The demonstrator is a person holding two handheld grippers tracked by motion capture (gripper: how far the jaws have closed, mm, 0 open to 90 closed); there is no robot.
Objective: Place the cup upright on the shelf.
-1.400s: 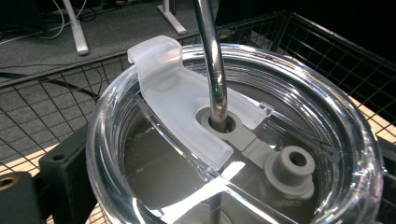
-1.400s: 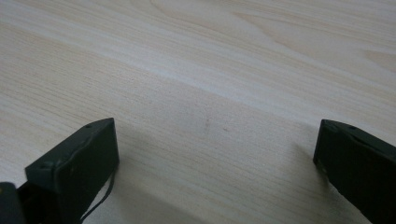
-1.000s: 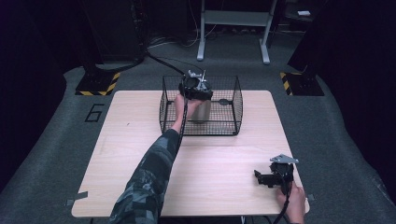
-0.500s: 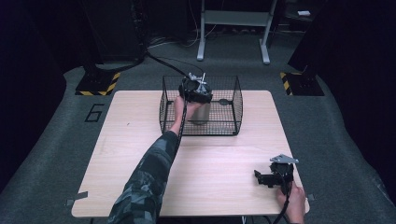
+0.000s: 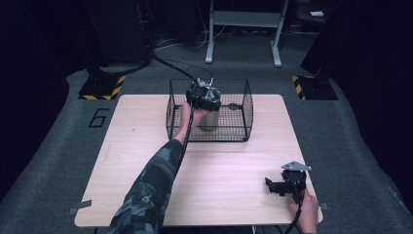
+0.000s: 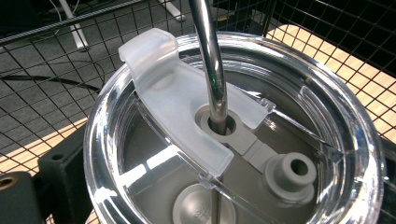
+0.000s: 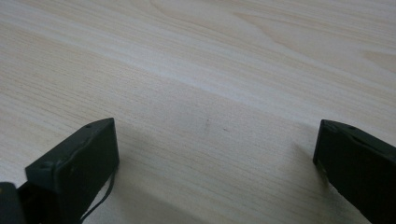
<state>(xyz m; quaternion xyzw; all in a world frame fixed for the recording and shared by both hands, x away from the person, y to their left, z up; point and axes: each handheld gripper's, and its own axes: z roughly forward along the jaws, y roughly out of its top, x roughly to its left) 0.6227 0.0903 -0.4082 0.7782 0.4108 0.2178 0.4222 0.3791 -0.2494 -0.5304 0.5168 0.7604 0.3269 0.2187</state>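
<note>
Tumbler: a steel tumbler with a clear lid is standing upright inside the wire basket, toward its left half, at the far middle of the table.
Straw: a metal straw is rising through the lid's hole, so the long axis is running vertical, straight up out of the basket's open top.
Left gripper: the left gripper is sitting directly over the tumbler, looking down on the lid; one black jaw is showing beside the lid's rim at lower left, the other is hidden, so I cannot tell whether it is gripping the tumbler or standing apart from it.
Right gripper: the right gripper is resting on bare wood at the near right corner, jaws spread wide and holding nothing.
Key relation: the tumbler is lying right under the left jaws and well apart from the right hand, so the left is much the nearer; any lift likely needs to go straight up along the straw's axis to clear the basket walls.
</note>
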